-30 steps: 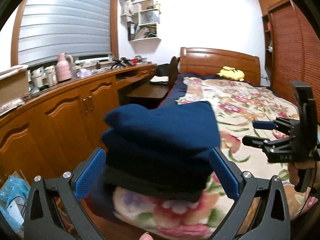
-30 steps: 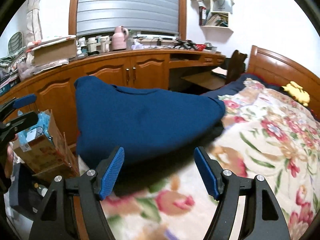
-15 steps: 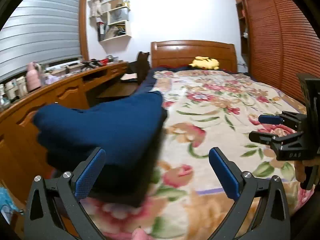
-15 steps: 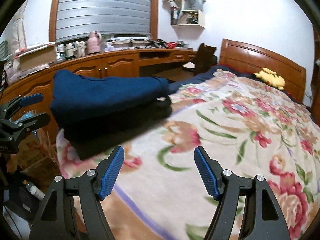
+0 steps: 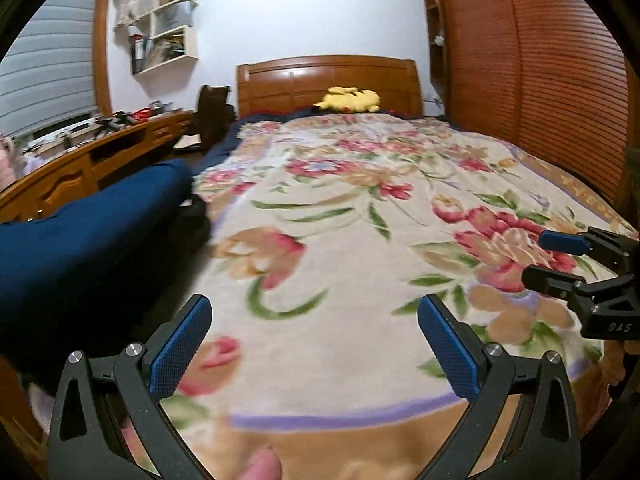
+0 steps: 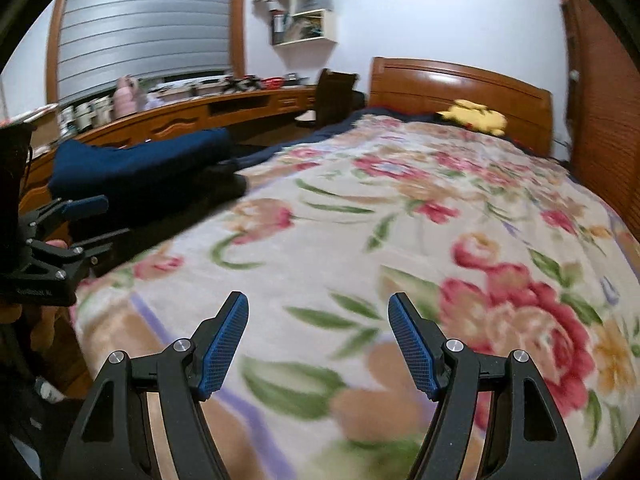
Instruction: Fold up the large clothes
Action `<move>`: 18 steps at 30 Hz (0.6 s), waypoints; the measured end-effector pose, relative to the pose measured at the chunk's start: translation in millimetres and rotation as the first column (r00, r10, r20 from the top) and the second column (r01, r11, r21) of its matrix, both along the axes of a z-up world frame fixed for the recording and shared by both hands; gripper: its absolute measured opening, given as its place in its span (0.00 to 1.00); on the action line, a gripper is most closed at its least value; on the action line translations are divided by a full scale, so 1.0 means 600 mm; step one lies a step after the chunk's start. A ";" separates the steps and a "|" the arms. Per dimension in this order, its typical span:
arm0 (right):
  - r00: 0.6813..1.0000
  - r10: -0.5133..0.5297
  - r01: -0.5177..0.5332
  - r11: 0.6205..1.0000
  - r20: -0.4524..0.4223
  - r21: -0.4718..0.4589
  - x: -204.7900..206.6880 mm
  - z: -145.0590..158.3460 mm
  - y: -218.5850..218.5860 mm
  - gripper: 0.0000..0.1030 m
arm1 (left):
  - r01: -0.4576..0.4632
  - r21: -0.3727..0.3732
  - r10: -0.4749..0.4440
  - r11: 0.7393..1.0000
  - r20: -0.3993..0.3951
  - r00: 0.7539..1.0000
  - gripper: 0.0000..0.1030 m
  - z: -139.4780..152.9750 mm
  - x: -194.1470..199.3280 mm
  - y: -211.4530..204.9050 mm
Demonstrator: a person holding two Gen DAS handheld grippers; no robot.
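Folded navy clothes [image 5: 80, 232] sit at frame left, nearest our left gripper [image 5: 316, 344]; both grippers' fingers wide, empty, right gripper [image 6: 318, 344] too.

The folded clothes [image 5: 80, 232] lie at the bed's [image 5: 360, 220] left edge; a plush toy [image 5: 348, 100] rests before the headboard [image 5: 328, 76].

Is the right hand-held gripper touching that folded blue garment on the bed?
Apart. In the right wrist view the right hand-held gripper stands open over bare floral bedspread; the folded blue garment lies far left.
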State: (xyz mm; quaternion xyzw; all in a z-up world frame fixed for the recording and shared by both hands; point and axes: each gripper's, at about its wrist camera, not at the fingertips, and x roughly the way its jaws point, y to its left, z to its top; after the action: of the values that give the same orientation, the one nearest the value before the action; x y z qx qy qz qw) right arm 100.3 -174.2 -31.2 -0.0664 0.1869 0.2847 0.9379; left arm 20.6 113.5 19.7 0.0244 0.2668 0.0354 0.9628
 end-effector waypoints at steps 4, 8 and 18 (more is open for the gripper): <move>0.996 -0.081 0.081 0.997 -0.020 0.014 -0.015 -0.012 -0.045 0.76 | 0.050 -0.019 -0.050 0.999 -0.008 0.999 1.00 -0.015 0.023 -0.049; 0.982 -0.187 0.188 0.982 -0.034 0.008 -0.031 -0.018 -0.078 0.79 | 0.089 -0.043 -0.089 0.995 -0.005 0.996 1.00 -0.023 0.039 -0.091; 0.947 -0.320 0.317 0.942 0.010 0.106 -0.099 -0.006 -0.147 0.79 | 0.133 -0.089 -0.127 0.987 0.074 0.989 1.00 -0.010 0.041 -0.164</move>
State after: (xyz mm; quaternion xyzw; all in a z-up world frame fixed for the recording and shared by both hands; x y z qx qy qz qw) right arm 41.2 -262.3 -34.9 0.0095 0.1676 0.1379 0.9761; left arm 45.4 15.1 13.6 -0.0048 0.2333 -0.0392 0.9716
